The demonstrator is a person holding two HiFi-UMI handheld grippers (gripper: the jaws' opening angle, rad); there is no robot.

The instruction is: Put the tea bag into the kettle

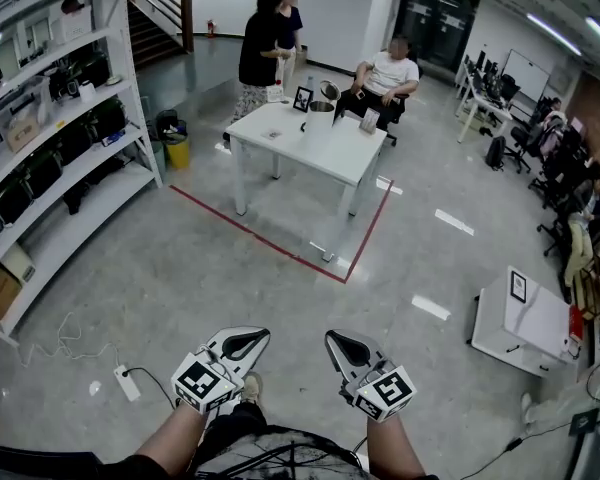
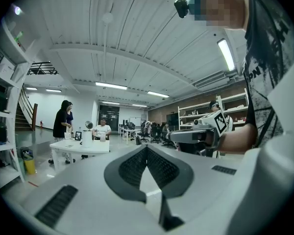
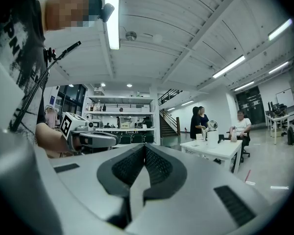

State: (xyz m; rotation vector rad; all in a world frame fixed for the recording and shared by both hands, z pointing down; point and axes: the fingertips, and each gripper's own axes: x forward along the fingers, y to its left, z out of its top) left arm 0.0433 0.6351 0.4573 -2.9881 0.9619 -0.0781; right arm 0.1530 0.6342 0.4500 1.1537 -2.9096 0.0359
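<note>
Far ahead stands a white table bearing a pale kettle whose lid is tipped up. The same kettle shows small in the left gripper view and in the right gripper view. A small flat item lies on the tabletop; it is too small to tell whether it is the tea bag. My left gripper and right gripper are held low near my waist, far from the table. Both are shut with nothing between the jaws, as each gripper's own view shows for the left gripper and the right gripper.
Three people are at the table's far side, two standing and one seated. Red floor tape marks the table's area. Shelving lines the left, a power strip lies on the floor, and a white cabinet stands right.
</note>
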